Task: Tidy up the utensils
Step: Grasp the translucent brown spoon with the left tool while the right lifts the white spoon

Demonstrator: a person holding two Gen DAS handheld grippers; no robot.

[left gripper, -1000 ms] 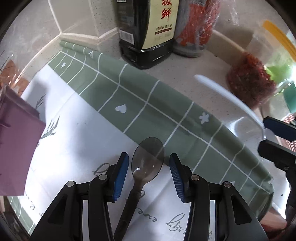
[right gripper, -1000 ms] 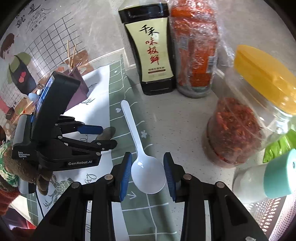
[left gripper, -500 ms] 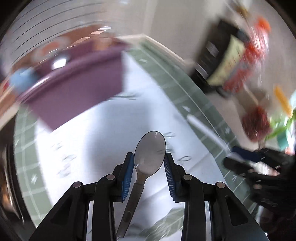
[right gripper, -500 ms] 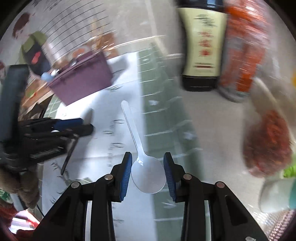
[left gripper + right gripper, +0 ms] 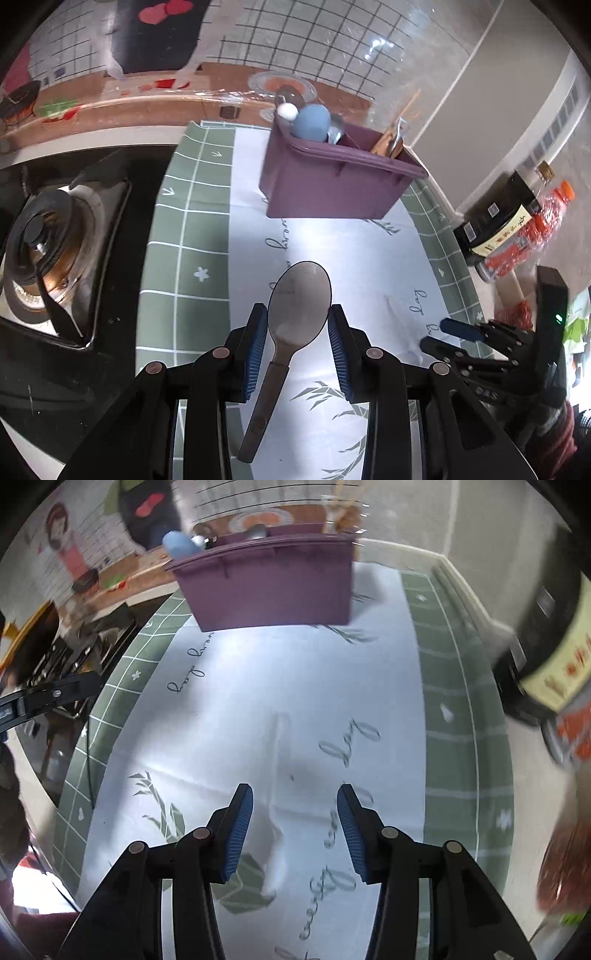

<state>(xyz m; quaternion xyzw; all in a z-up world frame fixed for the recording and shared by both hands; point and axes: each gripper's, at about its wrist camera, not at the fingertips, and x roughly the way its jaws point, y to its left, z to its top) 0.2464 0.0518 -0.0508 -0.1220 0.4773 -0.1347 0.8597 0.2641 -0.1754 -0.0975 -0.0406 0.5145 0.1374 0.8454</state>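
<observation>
- While the smoky translucent plastic spoon (image 5: pixel 300 300) sits bowl-forward between the blue pads of the left gripper (image 5: pixel 298 332), those pads press on the sides of its bowl and carry it clear of the cloth, its brown handle running back under the gripper.
- Far ahead of that spoon stands a purple plastic utensil caddy (image 5: pixel 332 184), resting on the cloth; a blue rounded utensil head (image 5: pixel 312 122) and wooden chopsticks (image 5: pixel 391 136) stick up from its compartments.
- Lying flat on the pale middle of the cloth is a white plastic spoon (image 5: pixel 275 794), blurred, its bowl near and its handle pointing far.
- Over it the right gripper (image 5: pixel 295 812) has just been opening; its pads stand apart on either side of the white spoon and touch nothing.
- Under everything spreads a green-checked cloth with a white lettered centre (image 5: pixel 192 236), covering the bench.
- On the left is a black gas hob burner (image 5: pixel 40 251).
- On the right, at the wall, stand a dark sauce bottle with a cream label (image 5: pixel 498 225) and an orange-capped bottle of red contents (image 5: pixel 532 236).
</observation>
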